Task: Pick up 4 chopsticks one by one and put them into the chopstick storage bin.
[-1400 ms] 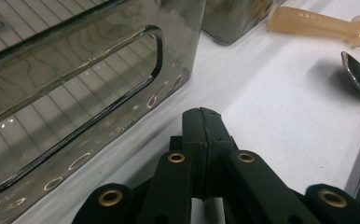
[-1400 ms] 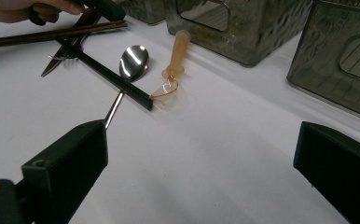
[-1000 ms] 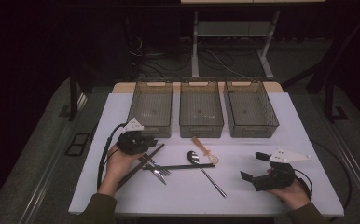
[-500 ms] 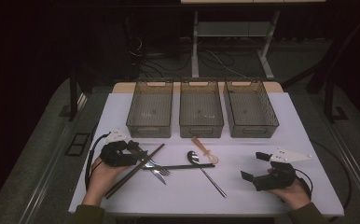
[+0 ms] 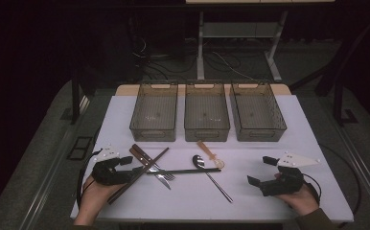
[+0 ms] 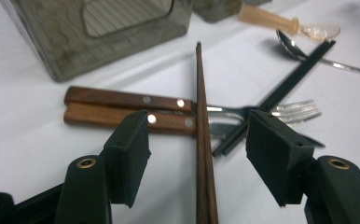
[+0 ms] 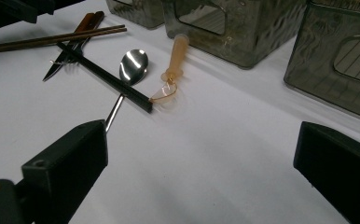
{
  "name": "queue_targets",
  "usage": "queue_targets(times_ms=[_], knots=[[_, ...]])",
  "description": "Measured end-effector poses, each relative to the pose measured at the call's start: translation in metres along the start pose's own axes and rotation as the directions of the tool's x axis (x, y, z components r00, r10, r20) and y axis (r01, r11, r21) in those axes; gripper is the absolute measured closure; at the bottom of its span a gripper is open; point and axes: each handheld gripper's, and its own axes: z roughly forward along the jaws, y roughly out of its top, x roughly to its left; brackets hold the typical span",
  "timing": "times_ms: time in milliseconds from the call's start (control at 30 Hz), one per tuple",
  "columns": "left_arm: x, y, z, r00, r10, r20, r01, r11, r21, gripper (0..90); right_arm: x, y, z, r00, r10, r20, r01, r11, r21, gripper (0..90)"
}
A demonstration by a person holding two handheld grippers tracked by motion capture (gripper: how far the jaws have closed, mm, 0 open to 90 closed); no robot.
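- The left gripper (image 5: 128, 165) is sitting at the near left of the table (image 5: 269, 153), its jaws having just been opening; they are standing apart either side of the brown chopsticks (image 6: 204, 154) without pressing on them.
- The brown chopsticks are lying slantwise across the wooden-handled fork and knife (image 6: 127, 109), near the black chopsticks (image 5: 188, 170).
- Further right, the metal spoon (image 5: 211, 175) and amber spoon (image 5: 210, 153) are lying mid-table.
- The right gripper (image 5: 260, 171) is resting at the near right, jaws wide and holding nothing.

black claw (image 6: 199, 154) – brass screws, grey plate
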Motion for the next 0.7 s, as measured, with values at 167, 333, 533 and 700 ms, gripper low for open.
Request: queue_targets(times_ms=[167,333,533,700], knots=[[-0.0018,-0.0026,0.0027,0.9999,0.009,-0.005,-0.008,0.9998,0.020,42.7,0.0002,-0.0003,-0.0001,1.0000,0.001,0.001,-0.001,1.000,0.001,2.3],[-0.0003,-0.0047,0.0051,0.9999,0.016,0.004,-0.016,0.9991,0.040,53.9,-0.0007,-0.0003,0.0006,1.0000,0.002,0.000,-0.002,1.000,0.002,2.3],[0.0008,-0.0059,0.0062,0.9998,0.016,0.015,-0.017,0.9985,0.052,68.0,0.0007,-0.0002,0.0013,1.0000,-0.001,-0.003,0.001,1.000,0.003,2.3],[0.0007,-0.0063,0.0086,0.9994,0.023,0.024,-0.025,0.9969,0.074,71.9,0.0002,-0.0002,0.0017,1.0000,-0.001,-0.001,0.001,1.000,0.004,2.3]])
